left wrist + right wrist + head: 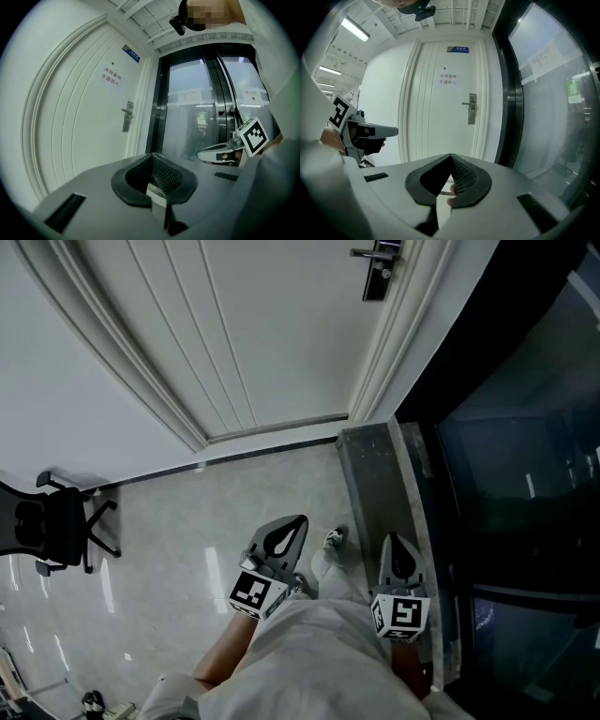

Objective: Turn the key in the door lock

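facing door point(436, 117), well apart from lock point(472, 108)
left gripper point(301, 520) clenched, tips together; right gripper point(395, 539) clenched likewise

A notice point(447, 78) on the door point(436, 122) reads 库房重地 非请勿入 (blue plate point(457, 49) illegible).

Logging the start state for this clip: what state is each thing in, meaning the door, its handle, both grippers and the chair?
Door: closed.
Door handle: level, not pressed.
Left gripper: shut, empty.
Right gripper: shut on a small item, possibly the key.
Office chair: upright.
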{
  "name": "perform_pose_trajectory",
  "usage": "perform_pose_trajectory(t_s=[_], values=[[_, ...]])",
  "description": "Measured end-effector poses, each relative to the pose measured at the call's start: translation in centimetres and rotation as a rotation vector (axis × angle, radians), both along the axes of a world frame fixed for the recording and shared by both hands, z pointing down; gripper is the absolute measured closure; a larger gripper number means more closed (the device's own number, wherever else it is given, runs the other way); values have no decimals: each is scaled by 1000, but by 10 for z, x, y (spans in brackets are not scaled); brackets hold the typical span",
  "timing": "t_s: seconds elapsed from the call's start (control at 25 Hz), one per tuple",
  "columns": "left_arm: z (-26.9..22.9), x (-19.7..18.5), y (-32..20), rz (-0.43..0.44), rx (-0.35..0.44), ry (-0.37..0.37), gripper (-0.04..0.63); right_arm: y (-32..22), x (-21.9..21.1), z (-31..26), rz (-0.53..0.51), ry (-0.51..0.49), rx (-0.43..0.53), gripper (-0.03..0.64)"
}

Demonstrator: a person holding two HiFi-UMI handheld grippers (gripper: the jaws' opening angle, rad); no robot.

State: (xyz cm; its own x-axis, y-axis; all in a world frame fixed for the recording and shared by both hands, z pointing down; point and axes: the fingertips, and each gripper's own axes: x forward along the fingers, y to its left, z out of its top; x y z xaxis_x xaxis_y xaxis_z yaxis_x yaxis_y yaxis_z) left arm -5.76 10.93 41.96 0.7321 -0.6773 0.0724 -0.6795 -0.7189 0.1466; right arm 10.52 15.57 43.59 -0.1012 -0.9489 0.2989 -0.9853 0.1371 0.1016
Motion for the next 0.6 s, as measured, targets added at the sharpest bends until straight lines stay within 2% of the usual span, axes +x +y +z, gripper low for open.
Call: perform_pose_trajectory(t_s=[0.32, 0.48, 0.6], values=[[8, 43, -93, -42, -44, -45, 588, -104, 46, 11, -52, -14, -26, 618], [1, 69, -148, -84, -24, -61, 588, -158, 81, 16, -92, -14, -34, 618], [-8, 82, -179, -149, -4, -61, 588, -197, 102, 14, -136, 10, -13, 618]])
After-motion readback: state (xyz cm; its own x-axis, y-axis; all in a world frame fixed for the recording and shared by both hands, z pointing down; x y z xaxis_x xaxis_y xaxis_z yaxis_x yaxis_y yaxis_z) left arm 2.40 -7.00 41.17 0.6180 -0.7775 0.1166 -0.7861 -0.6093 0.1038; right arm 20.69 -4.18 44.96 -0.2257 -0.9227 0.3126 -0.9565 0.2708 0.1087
